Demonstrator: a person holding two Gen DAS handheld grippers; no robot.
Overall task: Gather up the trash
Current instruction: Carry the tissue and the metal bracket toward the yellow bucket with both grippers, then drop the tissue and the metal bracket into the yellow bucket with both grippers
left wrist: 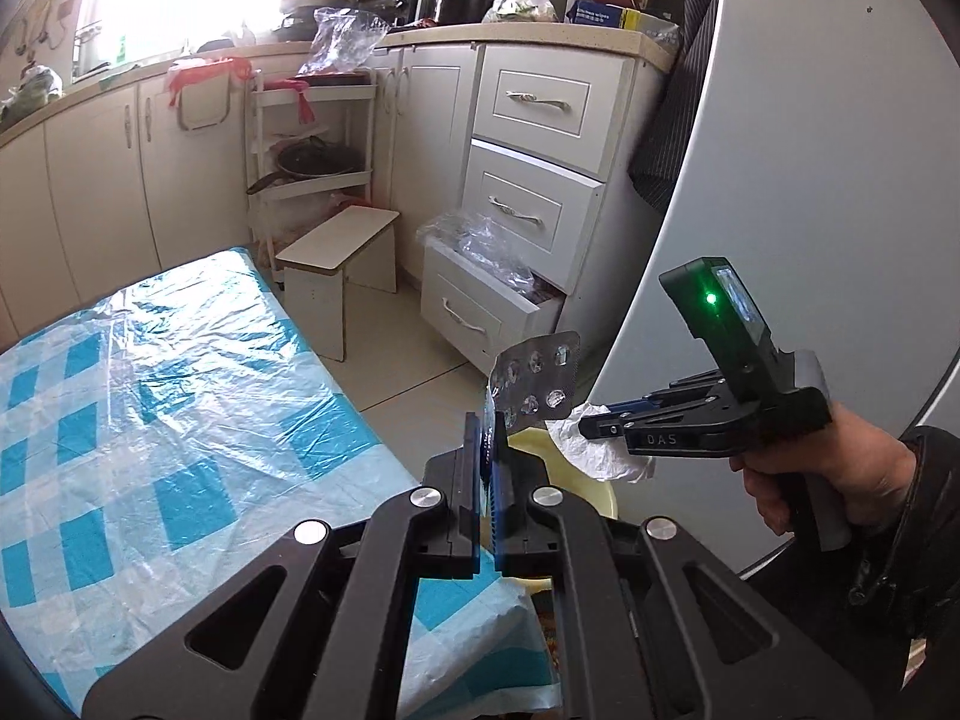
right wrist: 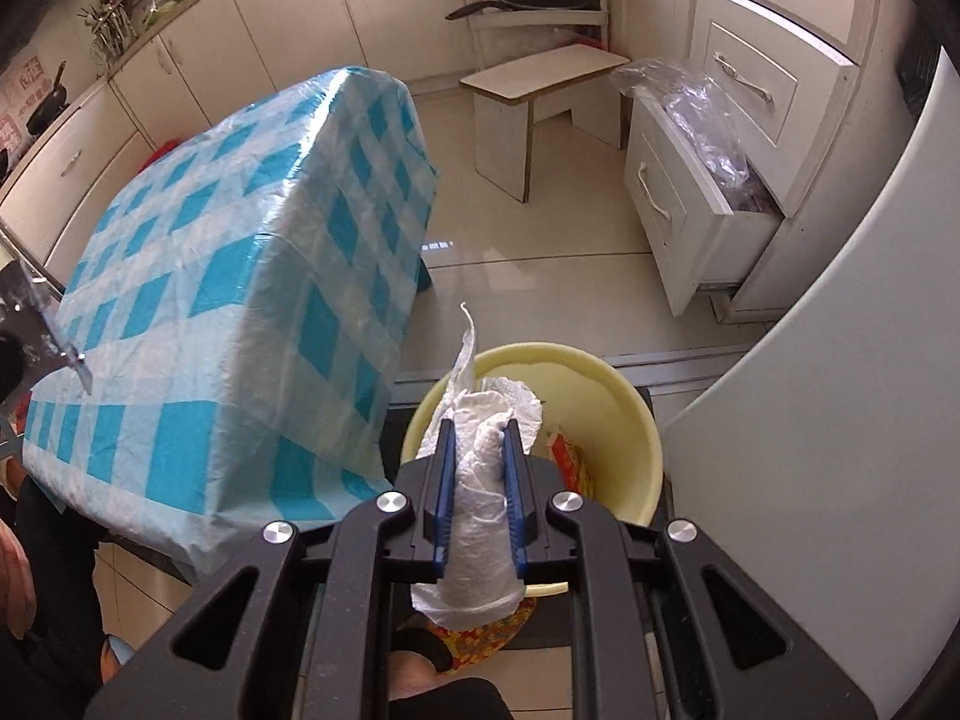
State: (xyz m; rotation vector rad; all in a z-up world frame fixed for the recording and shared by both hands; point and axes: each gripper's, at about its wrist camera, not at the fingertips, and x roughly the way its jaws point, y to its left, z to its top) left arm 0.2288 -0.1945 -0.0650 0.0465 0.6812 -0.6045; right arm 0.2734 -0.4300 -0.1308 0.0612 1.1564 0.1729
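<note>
My left gripper [left wrist: 487, 420] is shut on a silver pill blister pack [left wrist: 535, 383] and holds it up past the table's edge, above the yellow bin's rim [left wrist: 531, 441]. My right gripper [right wrist: 478, 426] is shut on a crumpled white paper towel [right wrist: 480, 516] and holds it over the yellow bin [right wrist: 606, 378]. The right gripper with its towel [left wrist: 606, 450] also shows in the left wrist view, just right of the blister pack. The bin holds another white towel [right wrist: 516, 399] and an orange wrapper [right wrist: 564, 450].
A table with a blue-checked plastic cover [right wrist: 228, 276] stands left of the bin. A small white stool [right wrist: 540, 96], an open bottom drawer stuffed with plastic bags [right wrist: 702, 150] and a grey fridge door [right wrist: 840, 330] surround the tiled floor.
</note>
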